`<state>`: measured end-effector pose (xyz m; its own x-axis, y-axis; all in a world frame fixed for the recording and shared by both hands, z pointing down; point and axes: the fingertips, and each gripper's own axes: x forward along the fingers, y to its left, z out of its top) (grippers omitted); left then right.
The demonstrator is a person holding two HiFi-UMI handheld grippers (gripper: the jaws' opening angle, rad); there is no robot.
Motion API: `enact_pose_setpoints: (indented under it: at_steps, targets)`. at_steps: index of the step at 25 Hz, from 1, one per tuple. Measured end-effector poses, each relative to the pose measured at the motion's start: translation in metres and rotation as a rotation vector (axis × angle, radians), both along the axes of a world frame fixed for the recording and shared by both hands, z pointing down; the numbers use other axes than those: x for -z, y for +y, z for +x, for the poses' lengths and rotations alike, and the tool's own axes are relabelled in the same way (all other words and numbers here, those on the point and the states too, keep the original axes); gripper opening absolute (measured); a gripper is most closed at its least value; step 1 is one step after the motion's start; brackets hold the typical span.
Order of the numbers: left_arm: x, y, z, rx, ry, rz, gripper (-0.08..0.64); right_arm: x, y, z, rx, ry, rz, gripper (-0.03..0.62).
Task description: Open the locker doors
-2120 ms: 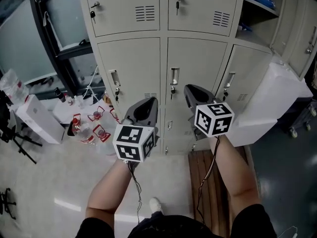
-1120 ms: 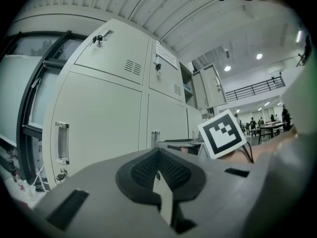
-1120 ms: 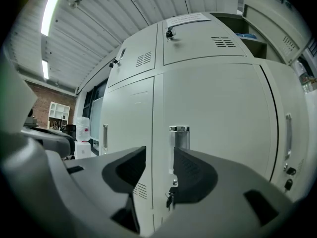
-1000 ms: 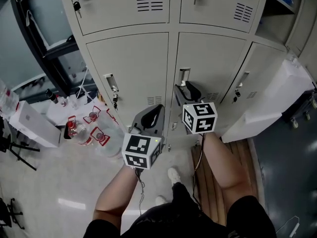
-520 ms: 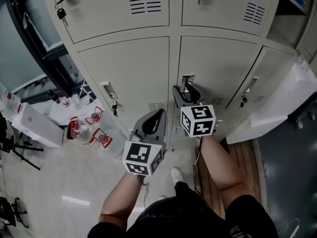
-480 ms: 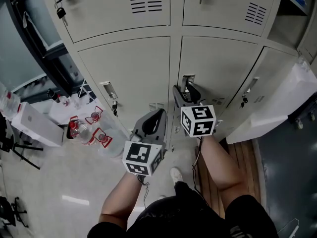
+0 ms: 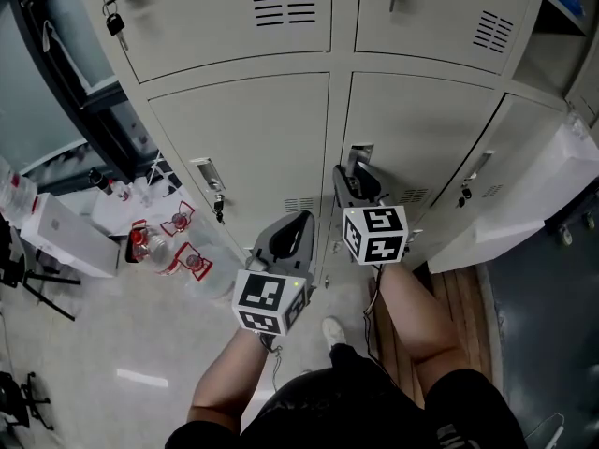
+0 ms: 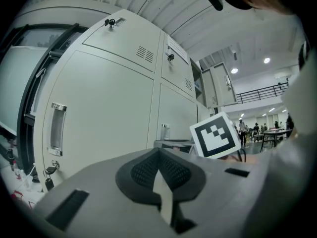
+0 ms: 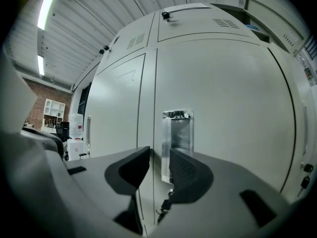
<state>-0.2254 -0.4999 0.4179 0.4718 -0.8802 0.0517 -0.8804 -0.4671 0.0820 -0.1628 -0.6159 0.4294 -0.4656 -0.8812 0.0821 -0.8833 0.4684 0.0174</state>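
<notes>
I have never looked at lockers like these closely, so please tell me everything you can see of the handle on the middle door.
The handle is a tall, narrow recess of shiny metal. It stands upright, set flush near the left edge of the closed beige middle door. A small dark key hangs just below it. The right tool points straight at it. Its jaws, a little apart, have just been closing, and the handle's left rim shows in the gap between them. Whether they touch it cannot be told.
</notes>
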Motion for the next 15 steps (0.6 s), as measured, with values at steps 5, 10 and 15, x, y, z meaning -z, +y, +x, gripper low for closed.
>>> enact_pose_setpoints:
  at_steps: [5,10,15]
  targets:
    - [-0.001,0.005,0.002,-0.013,-0.001,-0.001,-0.002,0.0,0.007,0.004,-0.013,0.01,0.006,0.098]
    - [0.0,0.016,0.005,-0.026,-0.004,-0.001,-0.002,0.0,0.02,0.007,0.005,0.017,0.008,0.1]
    - [0.003,0.034,0.008,-0.045,-0.006,0.005,-0.002,-0.001,0.042,0.013,0.06,0.007,0.014,0.1]
